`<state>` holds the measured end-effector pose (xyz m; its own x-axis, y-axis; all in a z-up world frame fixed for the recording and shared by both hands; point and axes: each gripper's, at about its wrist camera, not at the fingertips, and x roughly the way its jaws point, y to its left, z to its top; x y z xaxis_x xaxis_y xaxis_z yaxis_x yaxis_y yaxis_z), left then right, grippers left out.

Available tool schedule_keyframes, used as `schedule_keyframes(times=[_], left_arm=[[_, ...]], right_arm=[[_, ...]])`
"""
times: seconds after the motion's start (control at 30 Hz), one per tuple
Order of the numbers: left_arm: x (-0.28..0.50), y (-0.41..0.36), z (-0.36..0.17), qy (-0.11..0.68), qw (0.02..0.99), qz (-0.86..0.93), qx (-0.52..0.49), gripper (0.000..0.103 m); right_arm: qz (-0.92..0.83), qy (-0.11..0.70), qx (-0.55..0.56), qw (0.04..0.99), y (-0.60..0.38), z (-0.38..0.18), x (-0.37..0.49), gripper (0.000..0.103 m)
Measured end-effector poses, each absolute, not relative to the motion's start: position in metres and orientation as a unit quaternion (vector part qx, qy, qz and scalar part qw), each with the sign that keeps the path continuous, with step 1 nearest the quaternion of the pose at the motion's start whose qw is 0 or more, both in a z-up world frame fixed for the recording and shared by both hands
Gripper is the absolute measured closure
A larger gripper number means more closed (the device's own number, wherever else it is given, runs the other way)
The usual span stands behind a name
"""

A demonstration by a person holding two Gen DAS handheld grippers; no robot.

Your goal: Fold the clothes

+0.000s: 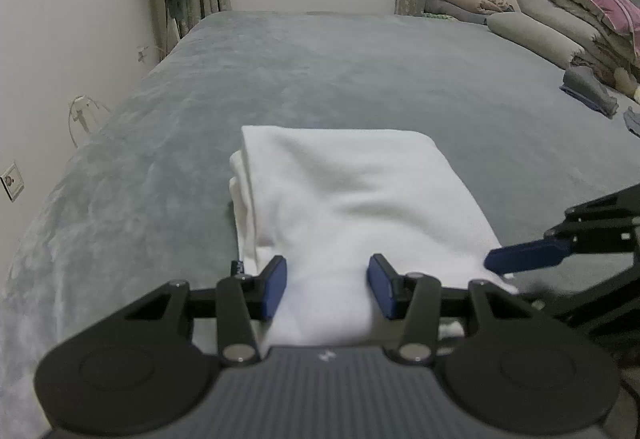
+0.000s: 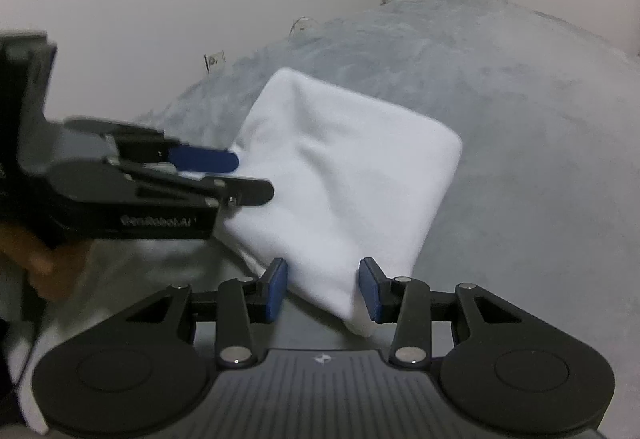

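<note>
My left gripper [image 1: 327, 287] and right gripper [image 2: 323, 289] both stand released over the near edge of the folded white cloth [image 1: 344, 195] on the grey bed [image 1: 320, 71]. Only the left view shows the pillows [image 1: 560, 27]; only the right shows a hand [image 2: 36, 259].

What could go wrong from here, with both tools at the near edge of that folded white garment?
1. Both the left tool and right tool straddle the folded white cloth garment with open jaws; pulling back could drag its top layer.
2. Loose layers stick out at its left edge, so lifting may undo the fold.
3. The tools sit close and could collide.
</note>
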<state>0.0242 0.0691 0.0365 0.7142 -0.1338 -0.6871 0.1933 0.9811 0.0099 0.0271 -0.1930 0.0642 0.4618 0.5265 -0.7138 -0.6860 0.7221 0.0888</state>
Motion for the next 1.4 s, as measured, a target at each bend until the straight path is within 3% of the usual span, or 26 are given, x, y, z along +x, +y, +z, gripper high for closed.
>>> schedule_keyframes(times=[0.13, 0.33, 0.63, 0.8, 1.0, 1.1, 1.17, 1.33, 1.4], left_arm=[[0.024, 0.072, 0.037, 0.368, 0.925, -0.090, 0.035, 0.059], [0.025, 0.071, 0.039, 0.371, 0.924, -0.090, 0.028, 0.059], [0.026, 0.080, 0.045, 0.373, 0.921, -0.110, 0.013, 0.061], [0.036, 0.089, 0.052, 0.333, 0.937, -0.105, -0.026, 0.064], [0.065, 0.083, 0.054, 0.298, 0.949, -0.099, 0.003, 0.065], [0.082, 0.084, 0.039, 0.324, 0.943, -0.071, 0.014, 0.077], [0.084, 0.085, 0.032, 0.330, 0.942, -0.064, 0.023, 0.079], [0.084, 0.089, 0.031, 0.337, 0.939, -0.061, 0.014, 0.081], [0.085, 0.089, 0.030, 0.339, 0.939, -0.062, 0.015, 0.081]], right_arm=[[0.354, 0.367, -0.129, 0.850, -0.187, 0.065, 0.022, 0.058], [0.352, 0.338, -0.065, 0.870, -0.213, 0.086, 0.035, 0.060], [0.347, 0.354, -0.079, 0.865, -0.199, 0.064, 0.042, 0.062], [0.350, 0.353, -0.073, 0.864, -0.202, 0.061, 0.041, 0.061], [0.346, 0.346, -0.083, 0.868, -0.200, 0.059, 0.037, 0.061], [0.348, 0.344, -0.085, 0.868, -0.200, 0.059, 0.037, 0.061], [0.353, 0.340, -0.085, 0.868, -0.201, 0.060, 0.039, 0.061], [0.352, 0.314, -0.052, 0.880, -0.211, 0.071, 0.056, 0.067], [0.338, 0.304, -0.059, 0.889, -0.207, 0.072, 0.067, 0.076]])
